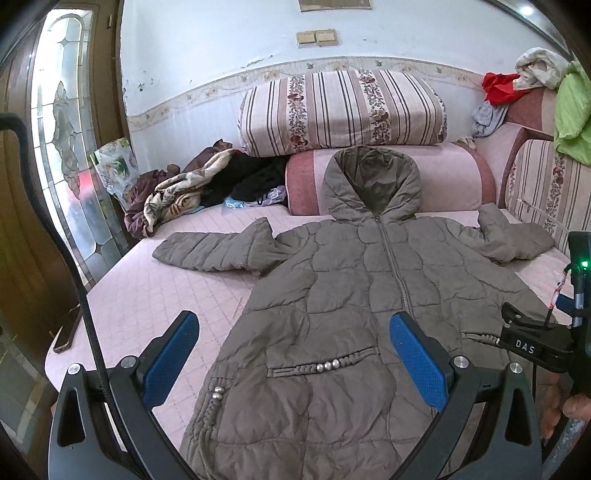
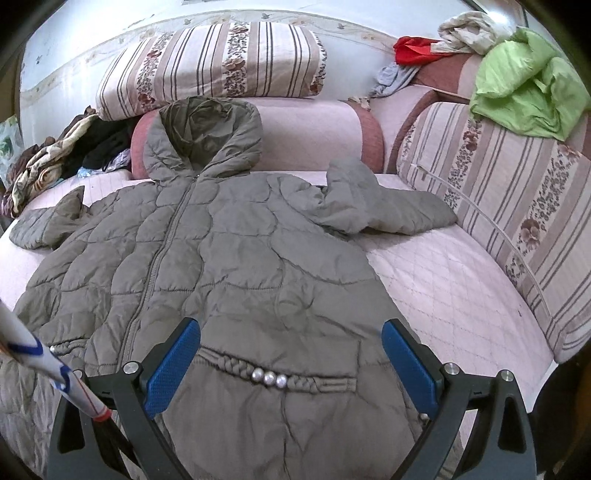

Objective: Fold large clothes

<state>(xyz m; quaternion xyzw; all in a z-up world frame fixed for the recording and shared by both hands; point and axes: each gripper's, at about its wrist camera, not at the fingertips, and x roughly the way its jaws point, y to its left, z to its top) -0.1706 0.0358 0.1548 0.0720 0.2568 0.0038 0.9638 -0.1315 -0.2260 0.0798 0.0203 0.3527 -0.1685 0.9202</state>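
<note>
at the far left of the left wrist view stands a wooden door with a leaded glass panel point(image 1: 62, 147), and a phone point(image 1: 68, 338) lies on the near left edge of the sofa bed point(image 1: 147, 295). behind it sits a heap of crumpled blankets and dark clothes point(image 1: 192, 184). the left gripper point(image 1: 295, 354) hangs above the coat's lower half with its two blue-padded fingers point(image 1: 173, 354) spread wide, holding nothing.

one olive quilted coat point(image 1: 351, 280) lies face up and zipped on the pink quilted surface, hood resting against a pink bolster point(image 1: 443, 173), both sleeves spread outward. each of its two braided pocket trims carries three silver beads point(image 2: 269, 377); a side cord in the left view shows two more. one striped floral cushion point(image 1: 343, 107) sits above the bolster.

the right gripper point(image 2: 291, 365) hovers over the right pocket, jaws likewise wide apart and empty. in the left view its body reads "das" point(image 1: 524, 347), with one green light point(image 1: 584, 263) lit. at the right, a striped backrest point(image 2: 498, 192) bears one green cloth point(image 2: 524, 85), one red garment point(image 2: 413, 50) and one cream one point(image 2: 469, 31).
</note>
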